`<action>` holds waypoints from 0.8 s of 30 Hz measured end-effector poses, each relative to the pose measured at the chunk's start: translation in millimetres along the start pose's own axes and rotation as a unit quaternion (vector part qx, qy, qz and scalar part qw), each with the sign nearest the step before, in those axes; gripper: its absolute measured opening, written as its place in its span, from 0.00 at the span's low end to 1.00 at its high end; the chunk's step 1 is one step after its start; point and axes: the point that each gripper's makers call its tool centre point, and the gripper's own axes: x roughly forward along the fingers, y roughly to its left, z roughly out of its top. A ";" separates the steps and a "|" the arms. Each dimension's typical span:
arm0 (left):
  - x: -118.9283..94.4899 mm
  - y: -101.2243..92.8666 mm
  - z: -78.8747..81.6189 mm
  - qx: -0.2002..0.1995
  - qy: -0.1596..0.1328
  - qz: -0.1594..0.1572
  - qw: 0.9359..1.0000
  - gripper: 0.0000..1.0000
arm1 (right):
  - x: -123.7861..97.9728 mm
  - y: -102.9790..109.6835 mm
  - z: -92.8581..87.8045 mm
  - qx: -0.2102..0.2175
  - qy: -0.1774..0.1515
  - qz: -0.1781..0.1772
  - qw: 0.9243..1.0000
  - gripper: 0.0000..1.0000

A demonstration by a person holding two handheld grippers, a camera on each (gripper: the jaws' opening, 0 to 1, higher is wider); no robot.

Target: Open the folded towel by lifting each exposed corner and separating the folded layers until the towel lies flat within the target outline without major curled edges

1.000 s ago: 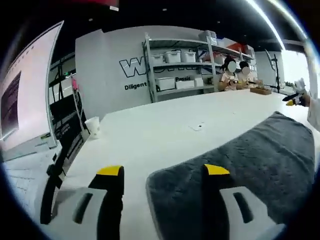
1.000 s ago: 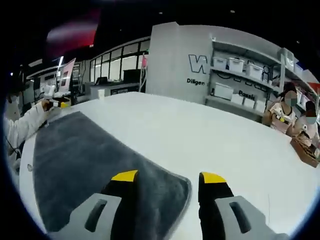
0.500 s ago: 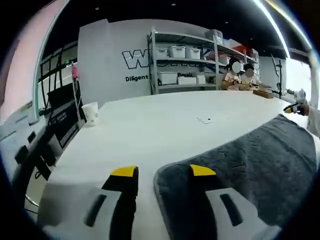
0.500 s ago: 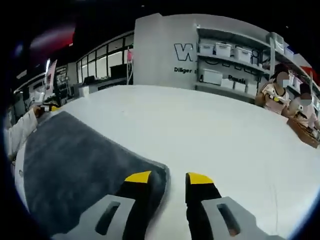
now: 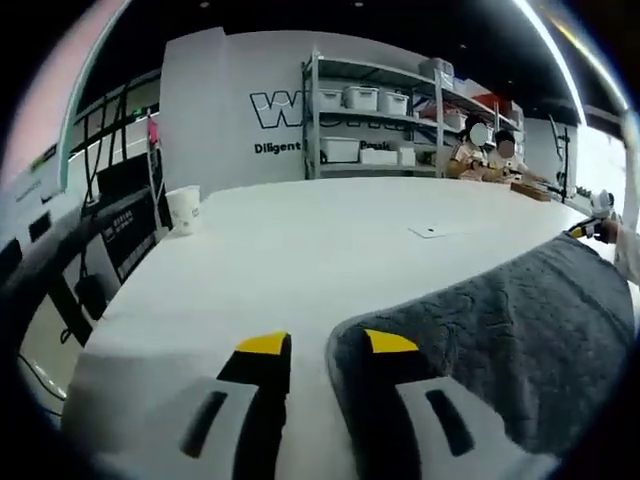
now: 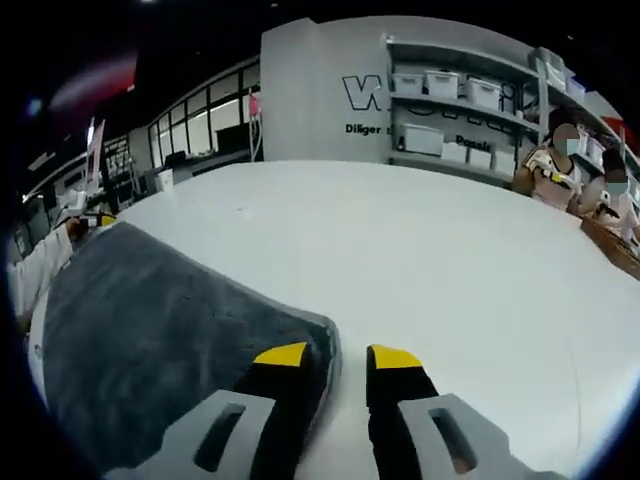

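A dark grey towel (image 5: 500, 310) lies on the white table (image 5: 330, 240). In the left gripper view my left gripper (image 5: 327, 344) straddles the towel's near corner, jaws narrowed but open, with a strip of table still showing between them. The towel edge rests against the right jaw. In the right gripper view the towel (image 6: 150, 320) spreads out to the left. My right gripper (image 6: 338, 355) brackets its other near corner, open by a small gap, the edge lying against the left jaw. The right gripper (image 5: 585, 228) also shows at the towel's far end.
A white cup (image 5: 183, 209) stands at the table's left edge beside dark equipment (image 5: 90, 270). A small flat label (image 5: 430, 231) lies mid-table. Shelving with bins (image 6: 460, 110) and seated people (image 6: 565, 175) are beyond the table. A sleeve (image 6: 40, 265) shows at the left.
Both grippers' jaws have narrowed steadily around the towel corners. Both cameras have moved closer in, so each corner now sits between the jaw tips.
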 end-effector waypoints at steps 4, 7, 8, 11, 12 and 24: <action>8.7 -4.0 -2.0 -0.009 0.001 -0.011 1.000 0.15 | 3.5 -0.6 -1.6 0.002 0.000 0.003 1.000 0.13; 13.4 -4.9 -4.7 -0.008 0.006 -0.010 1.000 0.12 | 5.6 -1.8 -3.7 0.012 -0.001 0.003 1.000 0.12; 14.9 -7.1 -5.5 -0.009 0.007 -0.015 1.000 0.11 | 6.4 -1.5 -3.8 0.022 -0.004 0.006 1.000 0.11; 18.1 -11.1 -9.6 -0.002 0.014 -0.022 1.000 0.08 | 8.5 -2.8 -3.1 0.025 -0.009 0.008 1.000 0.10; 18.3 -10.9 -9.6 -0.001 0.014 -0.022 1.000 0.08 | 8.8 -2.4 -2.7 0.027 -0.011 0.008 1.000 0.10; 20.1 -14.2 -8.9 0.047 0.014 -0.024 0.999 0.06 | 11.2 -1.4 2.1 0.063 -0.034 0.012 0.997 0.06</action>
